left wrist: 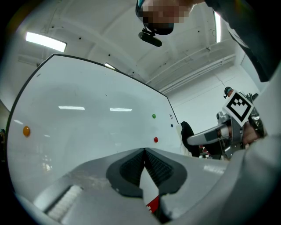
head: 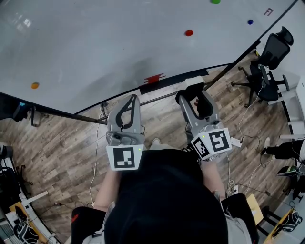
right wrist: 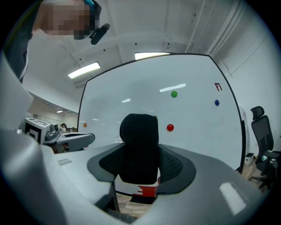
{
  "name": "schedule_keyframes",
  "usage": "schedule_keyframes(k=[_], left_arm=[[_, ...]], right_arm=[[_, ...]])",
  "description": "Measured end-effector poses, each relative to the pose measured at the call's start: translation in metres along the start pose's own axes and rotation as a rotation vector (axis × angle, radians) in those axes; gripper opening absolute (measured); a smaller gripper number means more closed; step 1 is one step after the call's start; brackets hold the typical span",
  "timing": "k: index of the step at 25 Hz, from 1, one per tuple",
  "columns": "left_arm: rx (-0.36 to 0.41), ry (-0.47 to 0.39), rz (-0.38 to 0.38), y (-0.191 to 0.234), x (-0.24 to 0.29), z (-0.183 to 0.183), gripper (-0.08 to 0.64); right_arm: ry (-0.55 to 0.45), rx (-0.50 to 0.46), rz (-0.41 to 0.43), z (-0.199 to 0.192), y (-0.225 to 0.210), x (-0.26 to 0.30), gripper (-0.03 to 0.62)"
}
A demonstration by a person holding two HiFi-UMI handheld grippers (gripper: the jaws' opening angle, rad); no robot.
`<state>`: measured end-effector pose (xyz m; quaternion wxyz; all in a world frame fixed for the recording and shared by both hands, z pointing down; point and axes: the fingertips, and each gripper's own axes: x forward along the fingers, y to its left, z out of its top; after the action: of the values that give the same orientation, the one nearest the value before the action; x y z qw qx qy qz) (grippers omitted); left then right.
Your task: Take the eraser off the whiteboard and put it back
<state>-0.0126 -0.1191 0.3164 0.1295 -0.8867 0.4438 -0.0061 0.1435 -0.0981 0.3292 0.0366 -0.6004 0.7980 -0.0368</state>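
The eraser [right wrist: 139, 147], a dark felt block, stands upright between the pads of my right gripper [right wrist: 139, 166], which is shut on it. In the head view the eraser [head: 202, 106] shows black with a white end toward the board, held by the right gripper [head: 194, 95] a little short of the whiteboard [head: 119, 43]. The left gripper [head: 134, 99] hangs to its left, pointing at the board too. Its pads [left wrist: 131, 167] meet at the tips with nothing between them, so my left gripper [left wrist: 144, 152] is shut and empty.
Small round magnets sit on the board: red [head: 189, 33], orange [head: 35, 86], green [head: 215, 1], blue [head: 250, 22]. A red mark [head: 154, 78] lies on the board's lower rail. A black office chair [head: 271, 62] stands at the right, and cables trail over the wooden floor [head: 62, 147].
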Motion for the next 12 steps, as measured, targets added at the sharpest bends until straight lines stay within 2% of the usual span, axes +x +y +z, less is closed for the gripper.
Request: schedule_keyframes(k=[12], left_arm=[[-0.011,-0.012,0.017,0.004,0.021,0.0,0.002]], right_arm=[[-0.003,-0.02,-0.025,0.001,-0.037,0.041,0.225]])
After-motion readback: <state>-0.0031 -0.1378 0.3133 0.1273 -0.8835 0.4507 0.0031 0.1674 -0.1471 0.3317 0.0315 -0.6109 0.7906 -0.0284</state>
